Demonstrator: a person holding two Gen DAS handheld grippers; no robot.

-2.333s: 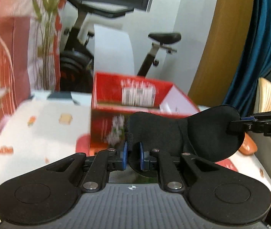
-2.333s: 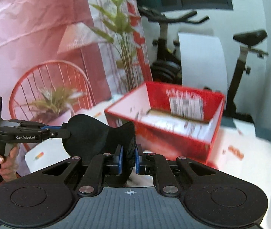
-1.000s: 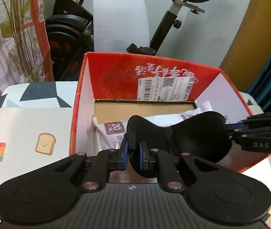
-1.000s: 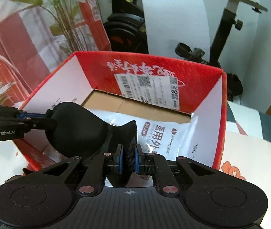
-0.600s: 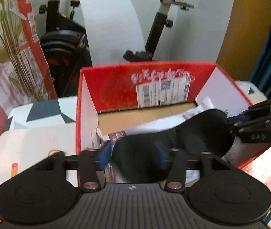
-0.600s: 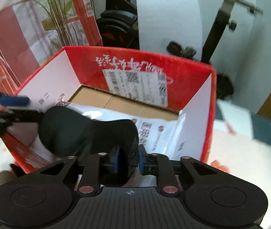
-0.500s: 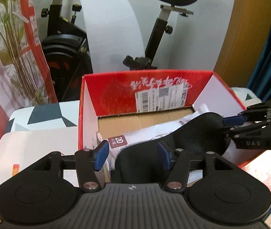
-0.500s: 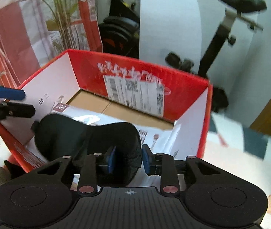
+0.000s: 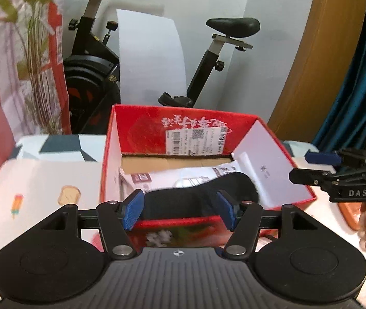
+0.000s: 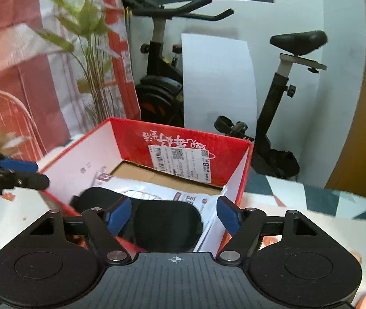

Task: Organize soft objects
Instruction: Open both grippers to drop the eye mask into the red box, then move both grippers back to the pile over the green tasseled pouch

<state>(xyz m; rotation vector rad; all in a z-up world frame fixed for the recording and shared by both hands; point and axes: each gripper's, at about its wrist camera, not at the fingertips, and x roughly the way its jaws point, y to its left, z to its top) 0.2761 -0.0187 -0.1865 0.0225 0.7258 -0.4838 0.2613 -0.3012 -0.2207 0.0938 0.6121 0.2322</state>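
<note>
Black eye mask [image 9: 196,195] lies inside the red box [image 9: 273,170], draped over white plastic packets [image 9: 183,177] on the box floor. From my left gripper [image 9: 179,209] it sits just ahead, seen in the gap between the blue pads [image 9: 132,209], neither pad pressing on it; jaws opening, nothing gripped. Same from my right gripper [image 10: 172,217]: mask [image 10: 162,221] is straight ahead and a bit below, between the pads but apart from both, jaws opening, nothing held.

In left cam, R gripper [image 9: 319,167] hangs off to the right, just past the box's right wall, its jaws apart w/ nothing between. In right cam, L gripper's fingers [image 10: 18,170] show at far left, beside the box's left wall.

Box sits on a table w/ a printed cloth [image 9: 41,180]. Beyond the box: exercise bike [image 10: 286,82], plant [image 10: 87,38] to the left.
</note>
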